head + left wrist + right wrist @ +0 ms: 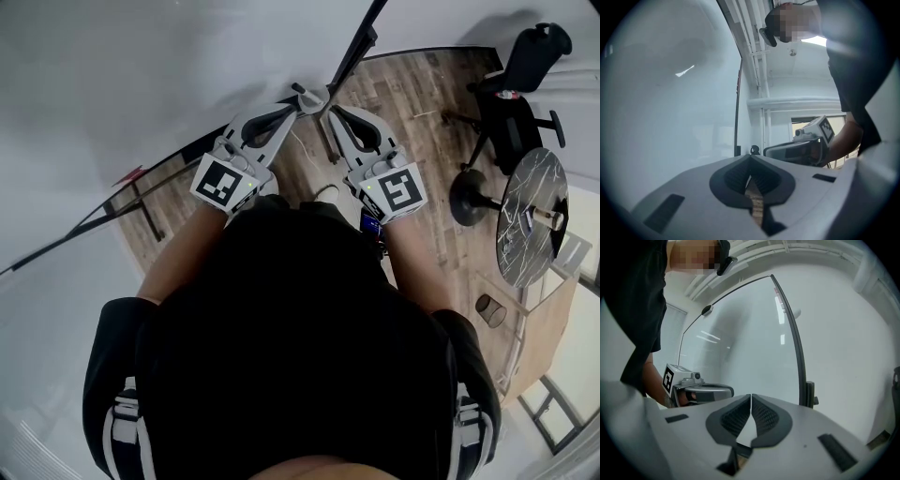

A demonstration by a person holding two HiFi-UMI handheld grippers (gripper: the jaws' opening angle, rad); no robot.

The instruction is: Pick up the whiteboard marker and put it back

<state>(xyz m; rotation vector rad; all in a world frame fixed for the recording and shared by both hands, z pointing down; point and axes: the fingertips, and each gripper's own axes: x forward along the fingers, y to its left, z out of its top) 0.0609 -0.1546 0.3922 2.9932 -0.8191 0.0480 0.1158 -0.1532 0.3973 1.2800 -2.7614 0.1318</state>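
The left gripper (751,160) and the right gripper (751,398) were held level, side by side, before the whiteboard (740,333). Each had its jaws closed tip to tip with nothing between them. The marker showed in no view (perhaps it lay lower, out of frame). The step would likely go best by finding the marker first, opening one gripper wide, and closing squarely across its barrel at mid-length.

Wood-plank floor (412,103) beside the whiteboard (141,75).
A black office chair (511,94) and a round marble-topped counter (539,178) stand on it, near each other.
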